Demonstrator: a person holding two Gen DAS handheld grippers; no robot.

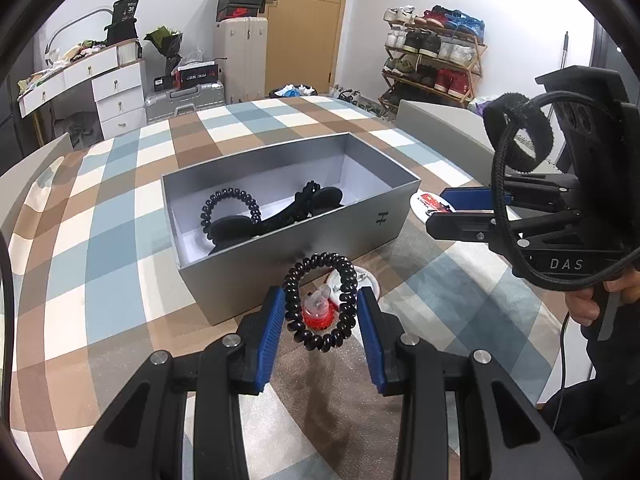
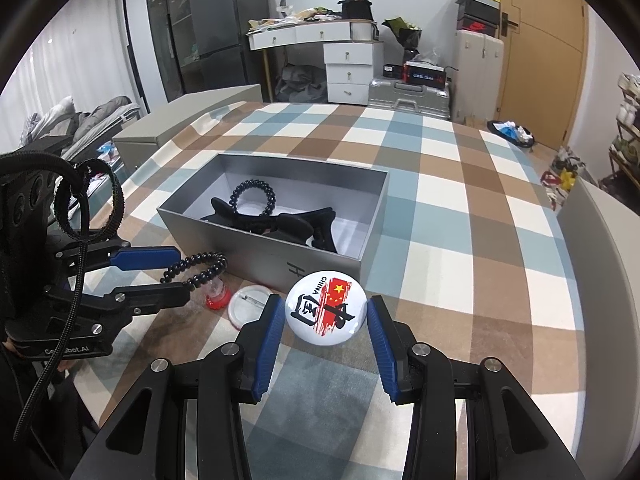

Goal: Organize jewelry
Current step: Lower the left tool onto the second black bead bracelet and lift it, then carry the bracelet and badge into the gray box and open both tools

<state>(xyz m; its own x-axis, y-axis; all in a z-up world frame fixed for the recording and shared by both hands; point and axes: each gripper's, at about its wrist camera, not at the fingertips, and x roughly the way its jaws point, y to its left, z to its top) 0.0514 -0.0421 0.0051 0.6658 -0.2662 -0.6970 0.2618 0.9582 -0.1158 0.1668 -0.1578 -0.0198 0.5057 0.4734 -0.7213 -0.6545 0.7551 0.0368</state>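
Left claw (image 1: 321, 316) grasps a black bead bracelet (image 1: 320, 300); right claw (image 2: 325, 322) straddles a round China badge (image 2: 325, 309), contact unclear.
Both sit just beside the grey box (image 1: 304, 240), which holds a 2nd bracelet (image 1: 230, 210).

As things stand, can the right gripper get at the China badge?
Probably yes. The right gripper is open with the China badge between its fingers, and nothing sits between them. The gray box lies just beyond it.
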